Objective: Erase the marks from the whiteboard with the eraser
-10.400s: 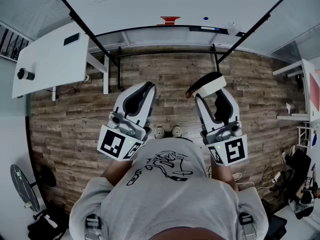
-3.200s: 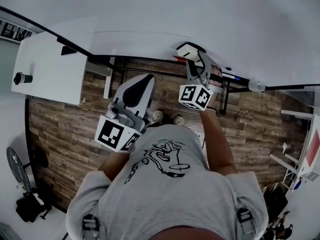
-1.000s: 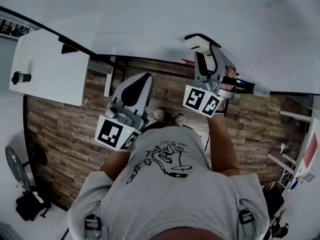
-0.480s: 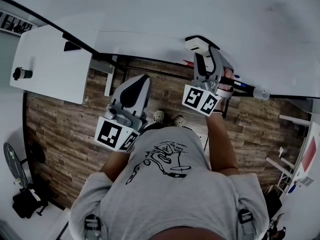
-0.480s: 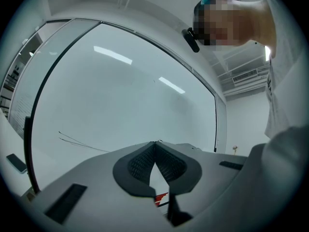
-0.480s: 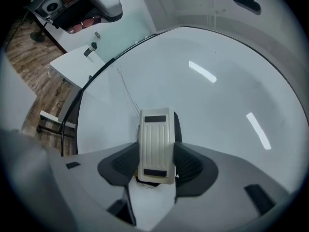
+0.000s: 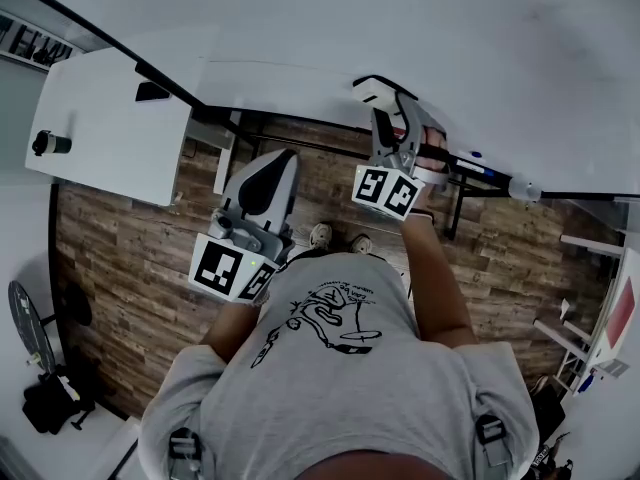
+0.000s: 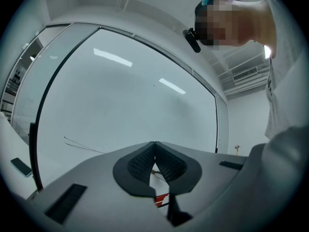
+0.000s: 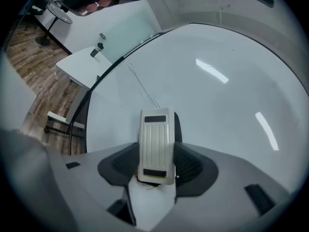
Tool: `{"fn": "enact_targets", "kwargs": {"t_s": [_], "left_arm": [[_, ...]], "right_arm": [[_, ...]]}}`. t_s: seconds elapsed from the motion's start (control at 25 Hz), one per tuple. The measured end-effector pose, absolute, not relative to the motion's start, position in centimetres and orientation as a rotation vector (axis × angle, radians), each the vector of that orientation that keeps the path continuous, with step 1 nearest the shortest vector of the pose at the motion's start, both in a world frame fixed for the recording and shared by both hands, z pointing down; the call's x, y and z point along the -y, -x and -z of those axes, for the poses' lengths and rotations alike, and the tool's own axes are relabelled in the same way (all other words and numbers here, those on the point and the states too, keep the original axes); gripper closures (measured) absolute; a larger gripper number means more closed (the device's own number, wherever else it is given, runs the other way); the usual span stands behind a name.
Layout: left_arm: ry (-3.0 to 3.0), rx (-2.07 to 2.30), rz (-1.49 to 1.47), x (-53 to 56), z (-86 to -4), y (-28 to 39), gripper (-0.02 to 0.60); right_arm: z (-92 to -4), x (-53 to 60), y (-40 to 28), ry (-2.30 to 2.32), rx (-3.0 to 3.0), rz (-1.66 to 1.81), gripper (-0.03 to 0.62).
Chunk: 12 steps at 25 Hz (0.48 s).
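A light grey short-sleeved T-shirt (image 7: pixel 345 393) fills the lower centre of the head view, a black line drawing (image 7: pixel 325 326) on its chest. The left gripper (image 7: pixel 284 158) and right gripper (image 7: pixel 390 110) have pale grey shells, black ribbed pads (image 8: pixel 139 165) and white cubes (image 7: pixel 228 271) with black square markers.

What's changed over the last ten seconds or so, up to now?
The right gripper, shut on the white ribbed eraser throughout, rose from low in front of the person up to the whiteboard. It slid rightward near the board's lower edge, then in the last half second moved back left. Nothing was taken hold of or let go. The left gripper stayed low, shut and empty.
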<state>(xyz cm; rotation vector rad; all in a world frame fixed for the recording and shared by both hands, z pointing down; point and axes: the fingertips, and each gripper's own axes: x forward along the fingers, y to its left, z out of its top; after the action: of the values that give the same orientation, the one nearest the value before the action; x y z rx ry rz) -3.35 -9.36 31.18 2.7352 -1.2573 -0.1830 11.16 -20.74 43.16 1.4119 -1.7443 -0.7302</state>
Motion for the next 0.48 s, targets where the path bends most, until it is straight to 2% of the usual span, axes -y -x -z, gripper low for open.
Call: {"fn": "enact_targets", "kwargs": {"t_s": [0.28,0.48], "left_arm": [[-2.754,1.238,0.187,8.4,-30.9,3.1,0.56],[-2.76,1.248,0.194,8.4,-30.5,3.5,0.56]], "right_arm": [[-46.2,20.2,-9.2,-1.212,1.795,0.635,0.368],[-42.6,18.8,-9.8,-1.273,1.823,0.667,0.367]]}}
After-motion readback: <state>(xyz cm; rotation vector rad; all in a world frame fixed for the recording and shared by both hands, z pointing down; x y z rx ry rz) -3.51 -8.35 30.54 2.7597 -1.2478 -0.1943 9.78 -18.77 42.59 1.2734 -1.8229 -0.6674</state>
